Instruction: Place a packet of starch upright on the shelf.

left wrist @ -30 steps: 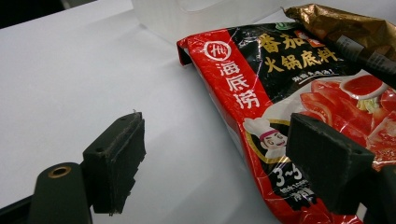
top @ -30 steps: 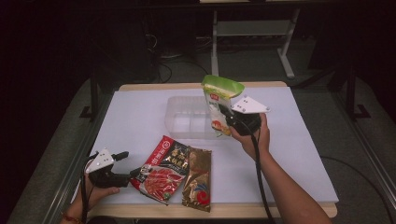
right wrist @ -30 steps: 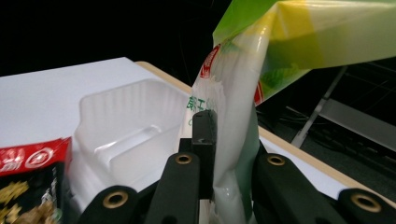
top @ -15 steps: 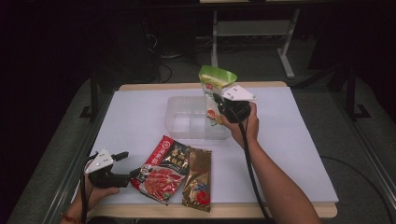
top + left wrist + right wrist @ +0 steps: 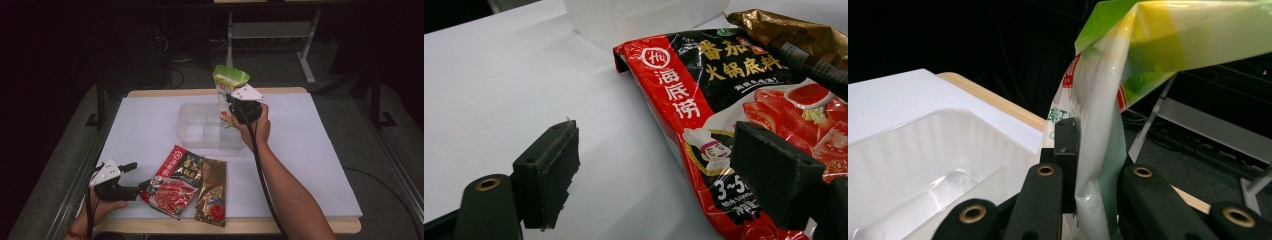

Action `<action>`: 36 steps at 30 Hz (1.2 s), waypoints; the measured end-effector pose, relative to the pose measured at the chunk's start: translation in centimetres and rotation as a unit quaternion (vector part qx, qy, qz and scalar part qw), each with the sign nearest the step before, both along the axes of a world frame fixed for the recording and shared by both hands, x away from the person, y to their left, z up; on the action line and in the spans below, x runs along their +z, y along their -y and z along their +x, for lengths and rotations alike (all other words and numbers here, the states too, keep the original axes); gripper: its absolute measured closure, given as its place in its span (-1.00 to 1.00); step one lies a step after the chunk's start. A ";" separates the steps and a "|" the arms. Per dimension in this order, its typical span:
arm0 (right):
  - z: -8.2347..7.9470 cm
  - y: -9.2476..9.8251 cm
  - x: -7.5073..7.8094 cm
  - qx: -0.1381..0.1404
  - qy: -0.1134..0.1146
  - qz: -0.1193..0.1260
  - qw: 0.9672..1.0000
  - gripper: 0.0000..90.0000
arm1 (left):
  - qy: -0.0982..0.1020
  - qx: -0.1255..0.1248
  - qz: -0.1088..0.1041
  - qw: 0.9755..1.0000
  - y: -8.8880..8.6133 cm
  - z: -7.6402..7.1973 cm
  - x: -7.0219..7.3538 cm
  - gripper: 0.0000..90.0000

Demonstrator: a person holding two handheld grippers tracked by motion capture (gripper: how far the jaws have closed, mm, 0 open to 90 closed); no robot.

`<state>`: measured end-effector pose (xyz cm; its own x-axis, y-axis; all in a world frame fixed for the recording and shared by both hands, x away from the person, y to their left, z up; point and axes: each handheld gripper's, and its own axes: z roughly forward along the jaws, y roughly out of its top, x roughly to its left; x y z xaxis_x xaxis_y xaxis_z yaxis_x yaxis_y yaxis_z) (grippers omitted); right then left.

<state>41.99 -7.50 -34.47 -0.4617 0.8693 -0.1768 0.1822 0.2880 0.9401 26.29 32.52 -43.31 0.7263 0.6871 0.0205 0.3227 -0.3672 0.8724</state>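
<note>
My right gripper (image 5: 231, 107) is shut on a green and white packet (image 5: 227, 87), held upright in the air over the right part of a clear plastic tub (image 5: 200, 131). In the right gripper view the packet (image 5: 1108, 100) is pinched between the black jaws, with the tub (image 5: 923, 165) below to the left. My left gripper (image 5: 134, 176) rests open near the table's front left corner, its jaws either side of the left edge of a red hot-pot packet (image 5: 176, 181). That red packet (image 5: 734, 115) lies flat beside a brown and gold packet (image 5: 211, 190).
A white sheet (image 5: 320, 145) covers the wooden table. Dark floor, cables and a white metal stand (image 5: 305, 45) lie beyond the far edge. A black cable (image 5: 260, 170) trails along the right forearm.
My right gripper has carried the green packet left and farther back, from beside the tub's right end to over it. The left gripper has stayed put.
</note>
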 end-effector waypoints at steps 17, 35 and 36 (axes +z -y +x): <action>2.0 -1.0 -1.1 -0.032 -0.004 -0.006 0.999 0.84 | 0.000 -0.004 -0.002 1.000 0.1 0.0 0.0 -0.57; 1.5 -1.1 -1.1 -0.044 0.005 -0.013 0.999 0.84 | -0.001 -0.006 0.000 1.000 0.1 0.0 -0.1 -0.57; 1.6 -1.1 -1.2 -0.044 0.005 -0.015 0.999 0.84 | -0.001 -0.006 -0.001 1.000 0.1 0.0 -0.1 -0.57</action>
